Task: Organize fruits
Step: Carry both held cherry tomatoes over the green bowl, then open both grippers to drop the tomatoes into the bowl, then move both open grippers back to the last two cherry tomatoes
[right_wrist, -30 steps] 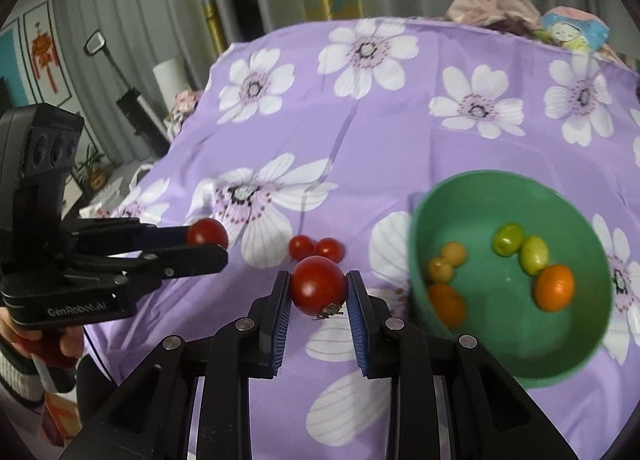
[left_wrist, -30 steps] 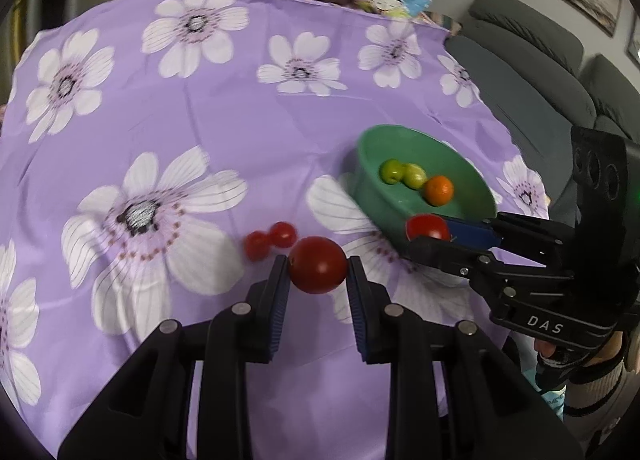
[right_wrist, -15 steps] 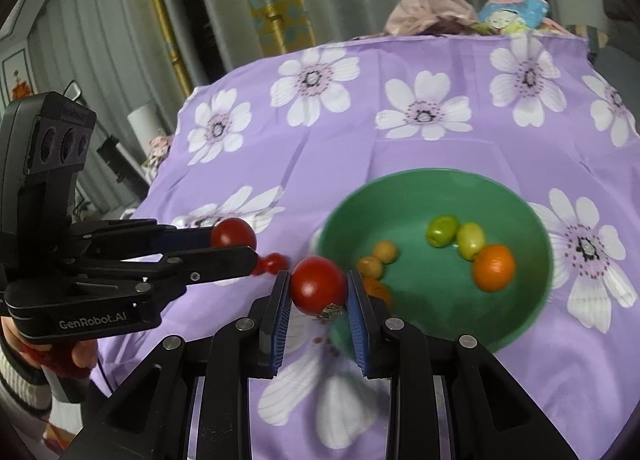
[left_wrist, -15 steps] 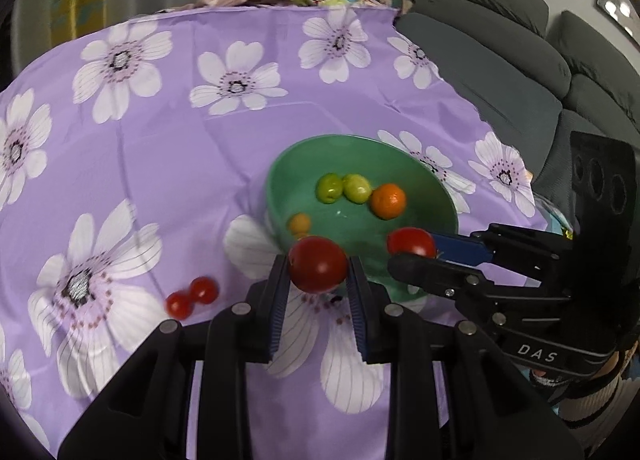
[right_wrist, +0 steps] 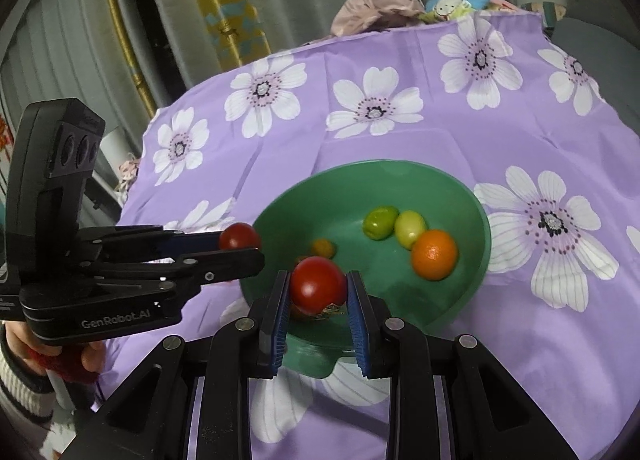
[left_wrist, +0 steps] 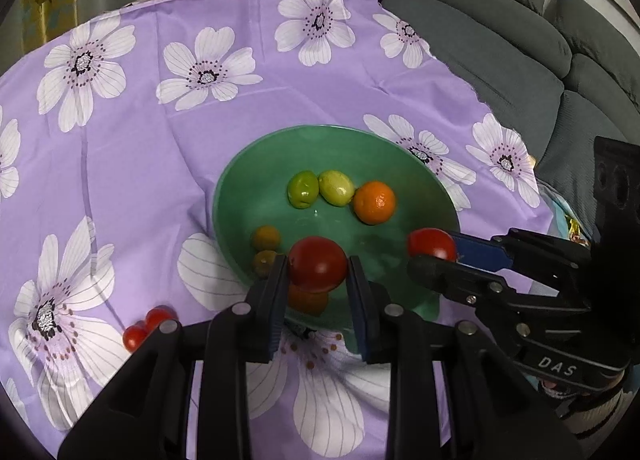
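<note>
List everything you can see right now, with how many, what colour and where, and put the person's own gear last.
bowl: one, green, mid-cloth
green fruits: two, in bowl
orange: one, in bowl beside them
small orange fruits: at least two, bowl's near side
cherry tomatoes: two, red, on cloth
tablecloth: one, purple, white flowers
sofa: grey, beside the table
left tomato: red, in left gripper
right tomato: red, in right gripper
</note>
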`<state>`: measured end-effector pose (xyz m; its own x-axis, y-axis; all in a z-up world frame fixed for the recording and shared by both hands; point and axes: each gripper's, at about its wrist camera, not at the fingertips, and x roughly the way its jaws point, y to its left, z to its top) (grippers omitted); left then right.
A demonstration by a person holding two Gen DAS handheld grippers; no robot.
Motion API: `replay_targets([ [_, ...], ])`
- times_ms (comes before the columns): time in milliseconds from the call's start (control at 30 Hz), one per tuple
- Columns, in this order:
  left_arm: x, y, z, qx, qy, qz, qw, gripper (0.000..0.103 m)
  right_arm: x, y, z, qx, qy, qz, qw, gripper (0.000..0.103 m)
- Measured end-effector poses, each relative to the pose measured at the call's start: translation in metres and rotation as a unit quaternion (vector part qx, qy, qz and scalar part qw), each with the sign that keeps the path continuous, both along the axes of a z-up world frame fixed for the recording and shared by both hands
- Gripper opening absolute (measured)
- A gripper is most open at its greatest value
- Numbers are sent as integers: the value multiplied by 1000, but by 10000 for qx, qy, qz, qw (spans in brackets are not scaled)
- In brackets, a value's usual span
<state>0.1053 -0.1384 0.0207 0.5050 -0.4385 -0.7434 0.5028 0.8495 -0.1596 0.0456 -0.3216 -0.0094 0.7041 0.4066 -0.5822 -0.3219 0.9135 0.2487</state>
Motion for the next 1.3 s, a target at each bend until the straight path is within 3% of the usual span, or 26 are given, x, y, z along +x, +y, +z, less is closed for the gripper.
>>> replay_targets([
  [433, 7, -7, -14, 223, 23, 56, 9997, 28, 5, -7, -10, -7, 198, -177, 9996, 29],
  [467, 7, -7, -15, 245, 6, 53, 9997, 29, 5, -7, -10, -14, 213, -201, 9996, 29],
  [533, 6, -9, -15, 269, 2, 34, 9996, 42, 5, -8, -10, 10, 229, -219, 9995, 29],
  [567, 5, -8, -15, 278, -15, 43, 9996, 44, 5, -9, -10, 25, 235, -236, 9994, 30],
  [633, 4, -8, -13, 240, -30, 14, 9997, 45, 5, -10, -9, 47, 226, -244, 9994, 35],
  [833, -7, 3, -4, 162, -182, 126, 9996, 47, 2, -13, -7, 62, 195, -272, 9994, 36],
  [1000, -24, 36, 0, 151, -253, 489, 9984, 49, -3, -16, -5, 94, 175, -265, 9995, 36],
  [1300, -62, 122, -30, 250, 202, 1615, 9863, 49, -17, 4, 0, 85, 155, 76, 9998, 36],
])
